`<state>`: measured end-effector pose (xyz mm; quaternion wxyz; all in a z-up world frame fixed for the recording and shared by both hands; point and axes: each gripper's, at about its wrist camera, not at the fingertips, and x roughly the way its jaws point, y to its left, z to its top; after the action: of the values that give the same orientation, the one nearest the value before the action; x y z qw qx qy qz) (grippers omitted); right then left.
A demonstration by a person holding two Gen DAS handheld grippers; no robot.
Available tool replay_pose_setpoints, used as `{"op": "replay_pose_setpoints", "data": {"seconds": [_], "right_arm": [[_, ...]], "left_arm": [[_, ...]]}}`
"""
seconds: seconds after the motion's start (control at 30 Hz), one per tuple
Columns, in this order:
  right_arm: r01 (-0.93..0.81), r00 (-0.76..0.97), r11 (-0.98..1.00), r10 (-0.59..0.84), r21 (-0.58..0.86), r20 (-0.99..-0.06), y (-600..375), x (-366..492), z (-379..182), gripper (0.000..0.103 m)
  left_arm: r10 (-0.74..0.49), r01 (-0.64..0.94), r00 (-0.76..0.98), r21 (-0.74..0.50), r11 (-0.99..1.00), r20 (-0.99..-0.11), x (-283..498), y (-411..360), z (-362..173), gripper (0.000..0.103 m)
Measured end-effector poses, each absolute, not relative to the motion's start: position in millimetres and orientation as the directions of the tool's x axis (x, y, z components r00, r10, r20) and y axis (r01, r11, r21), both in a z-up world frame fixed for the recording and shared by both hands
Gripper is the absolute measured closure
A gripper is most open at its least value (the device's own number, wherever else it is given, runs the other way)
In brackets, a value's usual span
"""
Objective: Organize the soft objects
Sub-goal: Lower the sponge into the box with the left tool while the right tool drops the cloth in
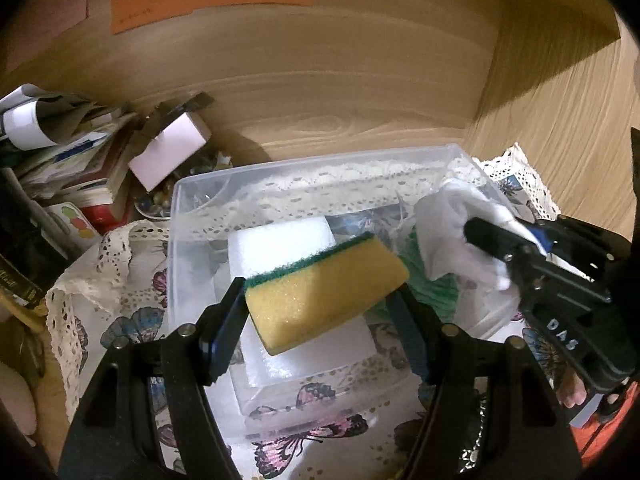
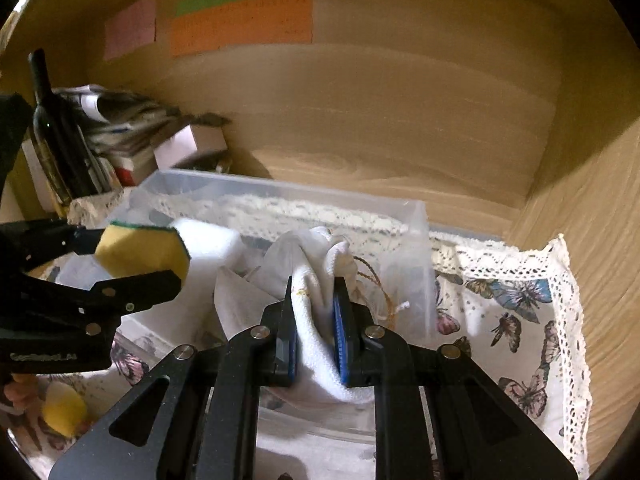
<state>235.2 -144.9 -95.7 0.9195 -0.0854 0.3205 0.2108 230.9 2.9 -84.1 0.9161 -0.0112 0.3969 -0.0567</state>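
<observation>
While both tools hang over the clear plastic bin (image 1: 176, 216), the left gripper (image 1: 320, 312) has its two blue-padded fingers (image 1: 224, 332) closed narrowly on a yellow sponge (image 1: 320, 304) with a green scouring face, holding it tilted above the bin's near half. The right gripper (image 2: 316, 328) has its fingers (image 2: 289, 320) pinched on a white cloth bundle (image 2: 316, 280), which bunches upward between the pads and sits above the bin's right side. White letters reading "DAS" appear on the right gripper's black body in the left wrist view; a white brand line on the left gripper's body in the right wrist view is too blurred to read. Inside the bin, a white foam block (image 1: 280, 244) lies just behind and below the sponge, and a green fibrous item (image 1: 436, 292) lies beside it under the cloth. The bin stands on a butterfly-print cloth (image 2: 516, 304) with a lace edge. Further left, a stack of books and papers (image 1: 68, 152) and a small white box (image 1: 168, 152) sit against a wood-grain back panel (image 1: 360, 80), with a dark bottle (image 2: 52, 128) upright beside them. Highest on the panel, pink, green and orange paper notes (image 2: 240, 24) carry handwriting too faint to read.
</observation>
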Motion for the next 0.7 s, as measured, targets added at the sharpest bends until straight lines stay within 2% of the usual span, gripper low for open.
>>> {"op": "replay_pose_setpoints", "data": {"seconds": [0.17, 0.3, 0.5, 0.6, 0.67, 0.7], "right_arm": [[-0.449, 0.705, 0.892, 0.319, -0.05, -0.634, -141, 234, -98, 0.088], [-0.449, 0.707, 0.892, 0.316, -0.056, -0.632, -141, 232, -97, 0.083], [-0.438, 0.748, 0.896, 0.322, -0.068, -0.58, -148, 218, -78, 0.063], [-0.433, 0.768, 0.899, 0.327, -0.071, -0.55, -152, 210, -67, 0.046], [-0.423, 0.787, 0.903, 0.327, -0.071, -0.523, -157, 202, -59, 0.032], [-0.42, 0.791, 0.905, 0.327, -0.07, -0.516, -159, 200, -57, 0.03]], "left_arm": [[-0.122, 0.115, 0.665, -0.06, 0.992, -0.737, 238, 0, -90, 0.032], [-0.112, 0.119, 0.664, -0.044, 0.992, -0.739, 236, -3, -91, 0.023], [-0.106, 0.113, 0.69, -0.039, 0.993, -0.716, 228, -1, -82, 0.018], [-0.105, 0.104, 0.705, -0.044, 0.994, -0.701, 221, 3, -73, 0.017], [-0.099, 0.094, 0.721, -0.045, 0.995, -0.685, 214, 5, -66, 0.012], [-0.091, 0.086, 0.732, -0.042, 0.995, -0.675, 209, 7, -62, 0.008]]}}
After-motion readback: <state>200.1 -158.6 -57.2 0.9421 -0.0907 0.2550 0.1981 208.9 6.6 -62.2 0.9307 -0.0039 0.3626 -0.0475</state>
